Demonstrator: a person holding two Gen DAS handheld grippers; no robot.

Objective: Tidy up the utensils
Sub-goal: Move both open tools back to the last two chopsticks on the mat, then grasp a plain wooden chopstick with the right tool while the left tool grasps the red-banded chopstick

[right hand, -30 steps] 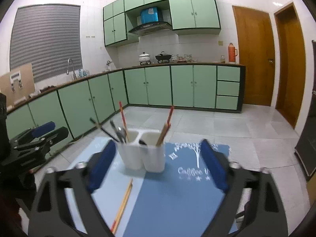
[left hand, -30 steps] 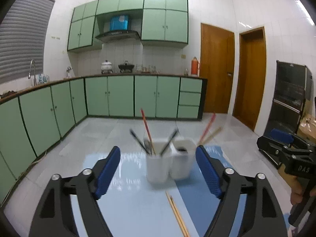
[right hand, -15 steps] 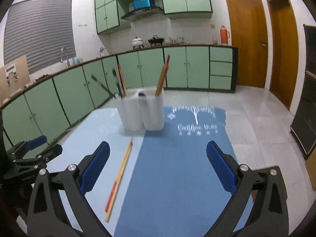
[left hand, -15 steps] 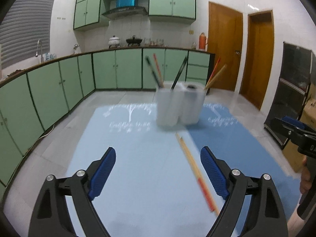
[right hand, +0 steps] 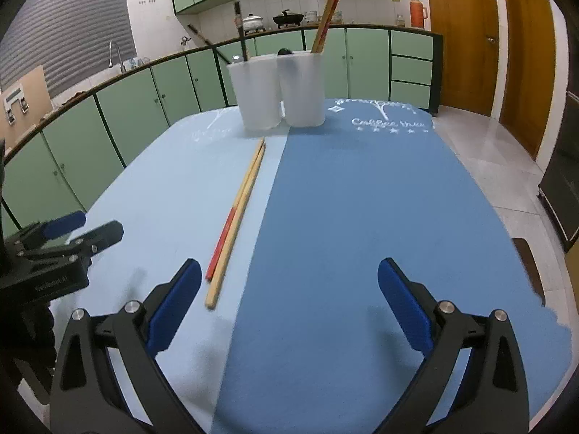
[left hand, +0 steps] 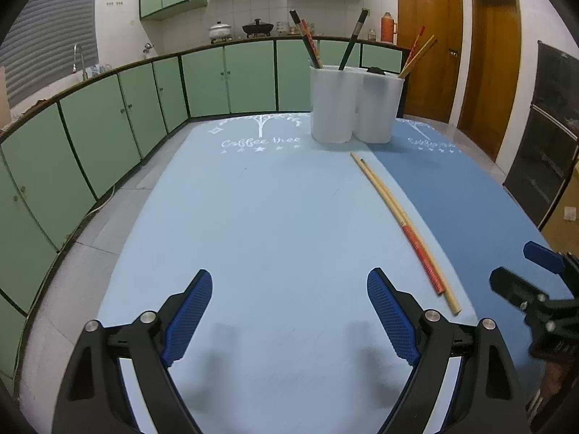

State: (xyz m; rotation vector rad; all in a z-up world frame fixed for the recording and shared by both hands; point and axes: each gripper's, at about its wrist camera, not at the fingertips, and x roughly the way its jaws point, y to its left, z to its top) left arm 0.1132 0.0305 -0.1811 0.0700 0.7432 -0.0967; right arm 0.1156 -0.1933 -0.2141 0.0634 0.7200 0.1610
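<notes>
A pair of wooden chopsticks [left hand: 401,222], one with a red end, lies on the table near the seam between the light and dark blue mats; it also shows in the right wrist view [right hand: 237,213]. A white two-cup utensil holder [left hand: 356,103] stands at the far end with dark and wooden chopsticks in it; the right wrist view [right hand: 277,90] shows it too. My left gripper [left hand: 289,316] is open and empty, low over the light blue mat. My right gripper [right hand: 289,307] is open and empty over the dark blue mat, just right of the chopsticks' near ends.
The table carries a light blue mat [left hand: 253,217] and a dark blue mat [right hand: 362,199]. Green kitchen cabinets [left hand: 108,115] run along the left and back. Wooden doors [left hand: 430,36] stand at the back right. The table edge curves close on both sides.
Both grippers have dropped low over the near end of the table and pulled back from the holder. The chopsticks on the table have not moved. Both stay open.
</notes>
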